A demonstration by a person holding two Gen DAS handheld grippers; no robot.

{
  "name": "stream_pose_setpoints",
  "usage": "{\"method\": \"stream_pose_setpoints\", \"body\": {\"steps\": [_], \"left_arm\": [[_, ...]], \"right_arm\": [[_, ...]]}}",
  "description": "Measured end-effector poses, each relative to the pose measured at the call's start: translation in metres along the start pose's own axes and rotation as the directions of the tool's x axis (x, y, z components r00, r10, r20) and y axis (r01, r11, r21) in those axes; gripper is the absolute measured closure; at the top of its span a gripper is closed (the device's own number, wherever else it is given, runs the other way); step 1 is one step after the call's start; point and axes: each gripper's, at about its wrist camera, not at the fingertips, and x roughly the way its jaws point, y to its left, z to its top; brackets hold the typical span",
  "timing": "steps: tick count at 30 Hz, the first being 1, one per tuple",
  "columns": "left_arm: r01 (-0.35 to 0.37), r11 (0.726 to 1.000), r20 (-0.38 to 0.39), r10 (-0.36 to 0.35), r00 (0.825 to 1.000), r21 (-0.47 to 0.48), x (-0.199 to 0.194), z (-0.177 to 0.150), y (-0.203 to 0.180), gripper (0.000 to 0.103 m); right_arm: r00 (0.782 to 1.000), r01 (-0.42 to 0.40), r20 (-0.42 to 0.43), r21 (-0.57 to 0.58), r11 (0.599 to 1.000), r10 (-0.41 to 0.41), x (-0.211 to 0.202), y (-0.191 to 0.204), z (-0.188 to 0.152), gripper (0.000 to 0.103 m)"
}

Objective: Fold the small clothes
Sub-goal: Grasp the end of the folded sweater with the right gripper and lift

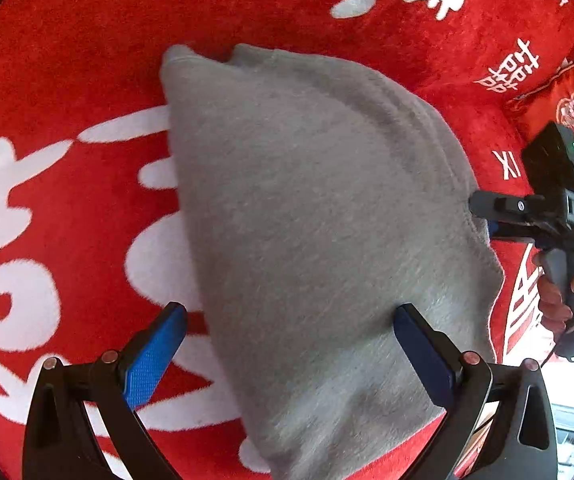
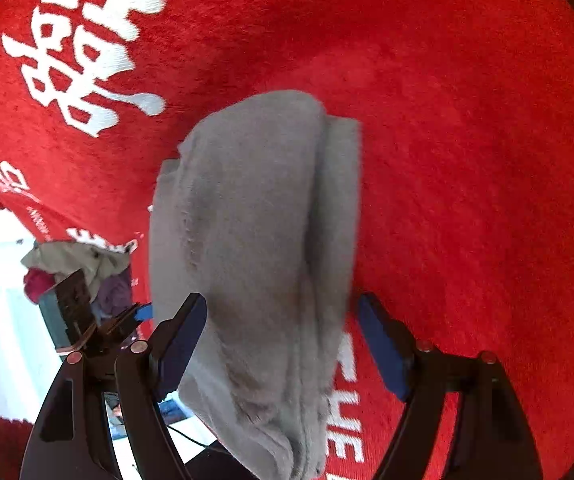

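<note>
The folded garment (image 1: pixel 319 216) is plain grey, with no print. Under it lies a bright red blanket (image 1: pixel 67 60) bearing large white Chinese characters and small white lettering. Beside the garment, both grippers are black with blue pads (image 1: pixel 155 356) inside the jaws.

Daylight is flooding in evenly; fisheye edges are darkening and bending; the cloth (image 2: pixel 255 240) is showing slight blur.
</note>
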Motion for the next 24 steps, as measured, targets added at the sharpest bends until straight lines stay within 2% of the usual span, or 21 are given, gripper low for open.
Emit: {"method": "stream_pose_setpoints", "body": {"steps": [5,9,15,20,22,24], "left_arm": [[-0.011,1.000,0.000,0.011,1.000,0.024,0.009,0.010,-0.016,0.000],[0.000,1.000,0.005,0.000,1.000,-0.009,0.013,0.013,-0.014,0.000],[-0.008,1.000,0.007,0.008,1.000,-0.005,0.015,0.012,-0.015,0.000],[-0.022,1.000,0.004,0.022,1.000,0.001,0.018,0.012,-0.018,0.000],[-0.024,1.000,0.007,0.024,1.000,0.002,0.019,0.012,-0.019,0.000],[-0.025,1.000,0.018,0.025,1.000,0.003,0.018,0.011,-0.021,0.001]], "right_arm": [[0.998,-0.064,-0.024,-0.050,0.997,0.063,0.011,0.013,0.013,0.021],[0.998,-0.053,-0.045,-0.082,0.995,0.050,0.024,0.020,0.019,0.021],[0.993,-0.118,-0.023,0.010,0.993,0.118,0.019,0.005,0.020,0.021],[0.995,-0.102,-0.019,0.038,0.994,0.103,0.019,0.006,0.019,0.022],[0.997,-0.076,-0.015,0.048,0.996,0.076,0.024,0.011,0.021,0.026],[0.999,-0.035,-0.014,0.044,0.998,0.036,0.022,0.011,0.020,0.043]]}}
